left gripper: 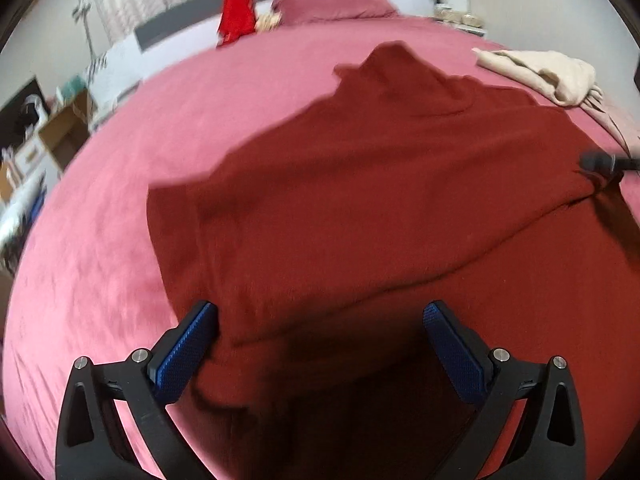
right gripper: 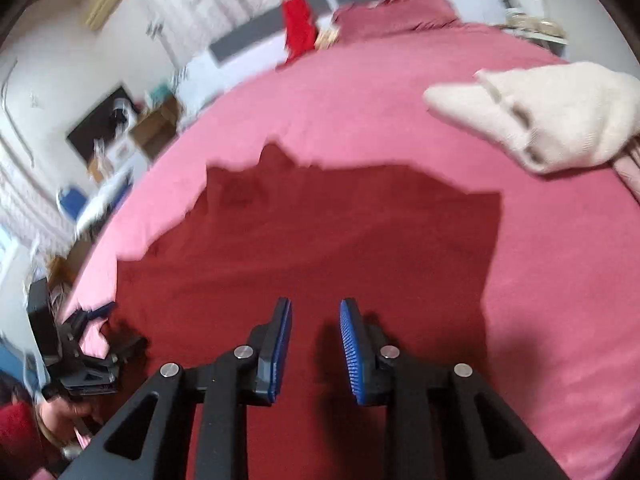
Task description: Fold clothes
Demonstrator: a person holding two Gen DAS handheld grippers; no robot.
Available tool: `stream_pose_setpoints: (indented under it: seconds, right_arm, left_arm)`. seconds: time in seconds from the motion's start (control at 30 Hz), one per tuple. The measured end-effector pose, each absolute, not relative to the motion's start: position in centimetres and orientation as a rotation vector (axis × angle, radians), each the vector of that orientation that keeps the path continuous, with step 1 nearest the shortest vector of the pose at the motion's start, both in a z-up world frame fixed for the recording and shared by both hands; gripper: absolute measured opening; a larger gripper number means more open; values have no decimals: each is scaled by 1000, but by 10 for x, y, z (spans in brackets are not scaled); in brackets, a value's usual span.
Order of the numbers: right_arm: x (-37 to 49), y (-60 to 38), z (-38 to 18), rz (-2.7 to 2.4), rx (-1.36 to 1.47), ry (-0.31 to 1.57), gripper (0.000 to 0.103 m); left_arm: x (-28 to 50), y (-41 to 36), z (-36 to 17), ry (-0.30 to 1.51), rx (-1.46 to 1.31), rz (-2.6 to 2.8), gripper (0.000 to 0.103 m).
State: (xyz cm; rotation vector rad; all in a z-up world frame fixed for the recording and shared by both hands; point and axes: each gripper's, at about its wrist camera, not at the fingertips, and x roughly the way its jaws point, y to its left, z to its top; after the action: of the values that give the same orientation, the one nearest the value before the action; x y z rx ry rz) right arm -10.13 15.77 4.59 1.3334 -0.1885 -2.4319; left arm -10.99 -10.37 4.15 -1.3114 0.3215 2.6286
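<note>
A dark red garment [left gripper: 360, 200] lies spread flat on the pink bed [left gripper: 120, 240]. In the left wrist view my left gripper [left gripper: 320, 308] stands wide open low over the garment's near edge, its left pad [left gripper: 192, 344] at the cloth's side hem, with nothing pinched. In the right wrist view the same garment [right gripper: 340, 232] fills the middle. My right gripper [right gripper: 316, 304] hovers over it with its pads a narrow gap apart and no cloth between them. The left gripper [right gripper: 88, 344] shows at that view's left edge, and the right gripper [left gripper: 604, 162] at the far right of the left wrist view.
A cream garment [right gripper: 560, 116] lies bunched on the bed to the right [left gripper: 552, 72]. A bright red item [left gripper: 236, 12] and a pink pillow [left gripper: 336, 4] sit by the headboard. Boxes and furniture [left gripper: 60, 132] stand beyond the bed's left side.
</note>
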Motion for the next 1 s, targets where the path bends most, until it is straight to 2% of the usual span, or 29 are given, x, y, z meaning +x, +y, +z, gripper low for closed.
stream_pose_setpoints:
  seconds: [0.03,0.1,0.17,0.27,0.4,0.5,0.6,0.7,0.8,0.93,1.0]
  right_arm:
    - [-99,150,35,-2416,1399,-70,24]
    - [-93,149,37,-2438,1365,-30,24]
    - [-80,165,48,-2473,1385,-144,24]
    - [-56,177,56,-2389,1364,-270,25]
    - [-19,184,37,-2300,1479,-181,25]
    - [10,200,20,-2292,1456,-263,26]
    - [32,212,14,-2281,1398,-369,26]
    - [48,227,16,-2267,1356,-441,26]
    - [43,237,17,-2249,1341,-544,27]
    - [50,226,19,-2216,1347,-512,32]
    - [53,211,16,-2213,1366,-445,33]
  left_arm:
    - [-105,-107,42,329,-1335,2637,103]
    - [-96,-115,43,344,-1381,2654,103]
    - [-80,-127,38,317,-1449,2644,103]
    - [-45,-153,33,148,-1470,2666,103]
    - [2,-174,30,57,-1520,2703,103]
    - [35,-180,35,81,-1558,2701,103]
    - [54,-180,43,194,-1612,2699,103]
    - [64,-171,59,291,-1574,2737,103]
    - [59,-154,76,286,-1489,2771,103]
    - [47,-123,77,340,-1422,2745,103]
    - [39,-103,56,429,-1490,2666,103]
